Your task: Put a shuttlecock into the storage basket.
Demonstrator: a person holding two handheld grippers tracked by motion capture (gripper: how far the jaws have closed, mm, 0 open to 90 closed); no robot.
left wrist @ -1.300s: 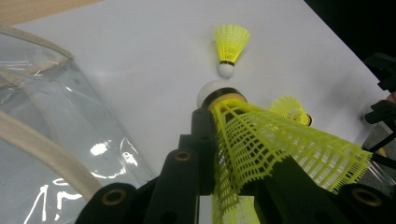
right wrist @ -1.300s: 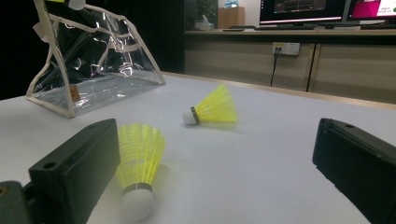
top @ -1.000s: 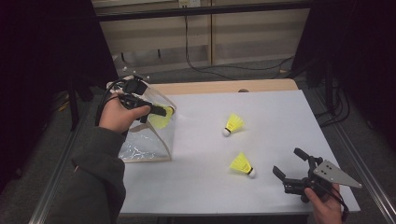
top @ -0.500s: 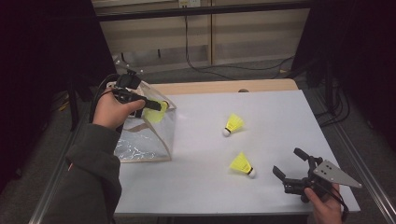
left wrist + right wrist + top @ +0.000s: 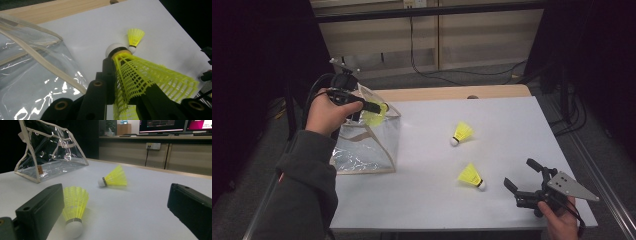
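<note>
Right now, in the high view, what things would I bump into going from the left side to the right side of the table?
Clear bag → yellow birdie held in the left claw → far birdie on the white table → near birdie → open right claw.

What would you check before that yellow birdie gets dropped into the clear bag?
1. Left gripper clamped on the held shuttlecock: ok.
2. Shuttlecock over the clear bag opening: ok, it seems, in the high view.
3. Bag mouth open wide enough: cannot tell.
4. Bag standing on the table: ok.
5. Right gripper open and away from the bag: ok.
6. Two loose shuttlecocks clear of the bag: ok.
</note>
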